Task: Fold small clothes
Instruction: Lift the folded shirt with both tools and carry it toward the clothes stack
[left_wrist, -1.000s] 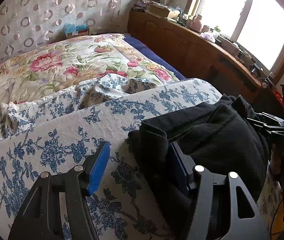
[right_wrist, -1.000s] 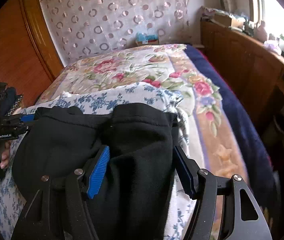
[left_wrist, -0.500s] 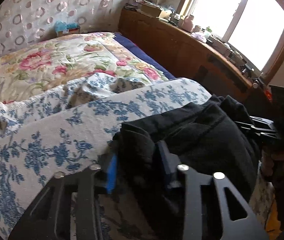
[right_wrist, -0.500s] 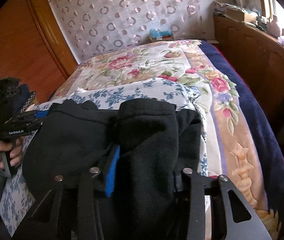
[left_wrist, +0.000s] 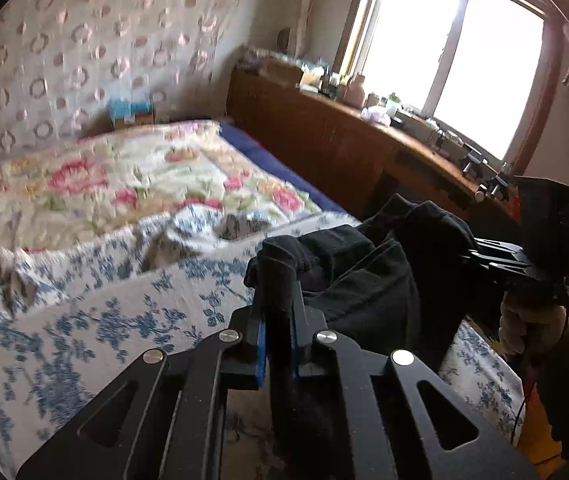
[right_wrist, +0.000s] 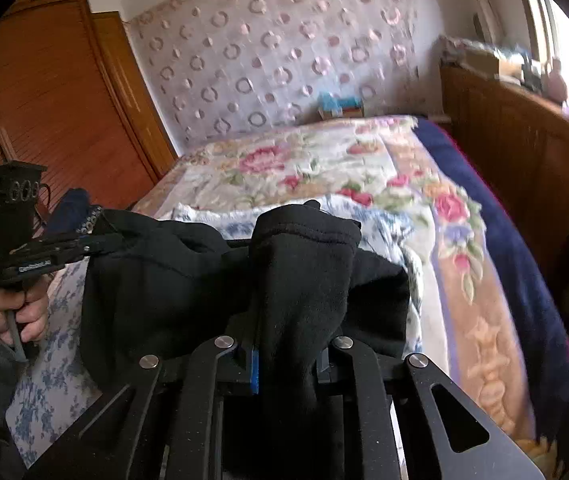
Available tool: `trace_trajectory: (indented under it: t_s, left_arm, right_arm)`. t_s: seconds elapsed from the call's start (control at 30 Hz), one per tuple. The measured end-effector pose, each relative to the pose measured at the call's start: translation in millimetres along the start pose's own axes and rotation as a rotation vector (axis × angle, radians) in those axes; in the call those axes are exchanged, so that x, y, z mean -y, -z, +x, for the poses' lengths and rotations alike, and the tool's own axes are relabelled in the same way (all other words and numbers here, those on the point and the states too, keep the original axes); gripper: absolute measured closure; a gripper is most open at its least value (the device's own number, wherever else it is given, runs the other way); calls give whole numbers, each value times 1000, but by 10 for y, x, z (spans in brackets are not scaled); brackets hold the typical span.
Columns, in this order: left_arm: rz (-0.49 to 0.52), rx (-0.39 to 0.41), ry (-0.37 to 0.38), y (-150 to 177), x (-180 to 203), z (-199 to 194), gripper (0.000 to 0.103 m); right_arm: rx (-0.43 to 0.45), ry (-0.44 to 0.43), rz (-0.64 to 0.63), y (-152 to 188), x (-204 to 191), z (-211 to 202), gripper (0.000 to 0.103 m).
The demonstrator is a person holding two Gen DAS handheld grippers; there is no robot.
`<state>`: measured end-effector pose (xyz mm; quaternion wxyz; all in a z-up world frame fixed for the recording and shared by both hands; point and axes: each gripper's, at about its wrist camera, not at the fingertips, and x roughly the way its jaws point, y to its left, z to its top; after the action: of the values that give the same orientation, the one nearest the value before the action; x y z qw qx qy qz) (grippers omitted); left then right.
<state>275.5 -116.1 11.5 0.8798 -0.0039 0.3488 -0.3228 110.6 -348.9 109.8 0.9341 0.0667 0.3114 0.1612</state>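
With both the left tool [left_wrist: 276, 344] and right tool [right_wrist: 286, 360] closing on bunched black fleece garment [right_wrist: 188, 276], we risked uneven folding from lopsided grips.

The black garment [right_wrist: 188, 280] is matt, fuzzy fleece cloth. At six o'clock, the right gripper [right_wrist: 288, 364] shows matt black plastic, shiny metal rivets and ribbed blue pads. The floral bedcover [left_wrist: 84, 328] is woven cloth; the wardrobe [right_wrist: 52, 92] glossy wood.

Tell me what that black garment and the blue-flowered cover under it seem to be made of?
The black garment looks like fleece or a soft knit: matte, fuzzy nap, thick rolled hem, though blur leaves it open. The blue-flowered cover looks like thin printed cotton: flat, unshiny, creasing in sharp folds.
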Motion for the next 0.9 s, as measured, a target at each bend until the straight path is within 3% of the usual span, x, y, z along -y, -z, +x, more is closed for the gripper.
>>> trace_trajectory:
  t_s: [0.3, 0.6, 0.9]
  left_arm:
    - [5, 132, -105, 31, -155, -757, 94]
    - [-74, 255, -276, 328, -715, -1707, 94]
    - [-174, 366, -457, 723, -1244, -2422, 94]
  right_arm:
    - [86, -45, -109, -69, -457, -137, 88]
    - [111, -167, -278, -382, -1114, 279, 88]
    - [128, -307, -479, -953, -1909, 883, 88]
